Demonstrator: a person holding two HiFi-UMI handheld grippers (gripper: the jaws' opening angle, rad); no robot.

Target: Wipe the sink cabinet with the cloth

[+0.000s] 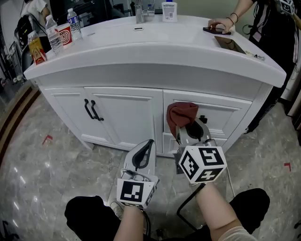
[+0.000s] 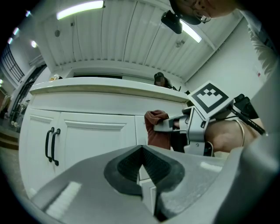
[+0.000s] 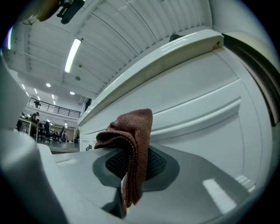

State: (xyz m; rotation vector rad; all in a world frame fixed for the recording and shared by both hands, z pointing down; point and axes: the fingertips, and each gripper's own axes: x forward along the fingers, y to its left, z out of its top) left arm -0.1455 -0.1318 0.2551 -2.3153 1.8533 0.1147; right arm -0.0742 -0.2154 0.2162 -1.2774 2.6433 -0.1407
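Note:
The white sink cabinet (image 1: 127, 113) stands in front of me, with two doors on the left and drawer fronts on the right. My right gripper (image 1: 184, 128) is shut on a reddish-brown cloth (image 1: 181, 115), which bunches above the jaws against the upper drawer front (image 1: 221, 113). In the right gripper view the cloth (image 3: 131, 144) hangs folded between the closed jaws, close to the drawer panel (image 3: 205, 118). My left gripper (image 1: 145, 148) is shut and empty, held low before the cabinet's middle. From the left gripper view I see the cloth (image 2: 156, 129) and the right gripper (image 2: 175, 124) at the drawer.
The white countertop (image 1: 155, 47) carries water bottles (image 1: 53, 33), a red cup (image 1: 65, 34), a yellow packet (image 1: 35, 47), a soap bottle (image 1: 170, 11) and a tablet (image 1: 229, 44). A person's hand (image 1: 220, 24) rests at the far right. Black door handles (image 1: 92, 110) sit on the left doors. Grey tiled floor (image 1: 37, 164) surrounds the cabinet.

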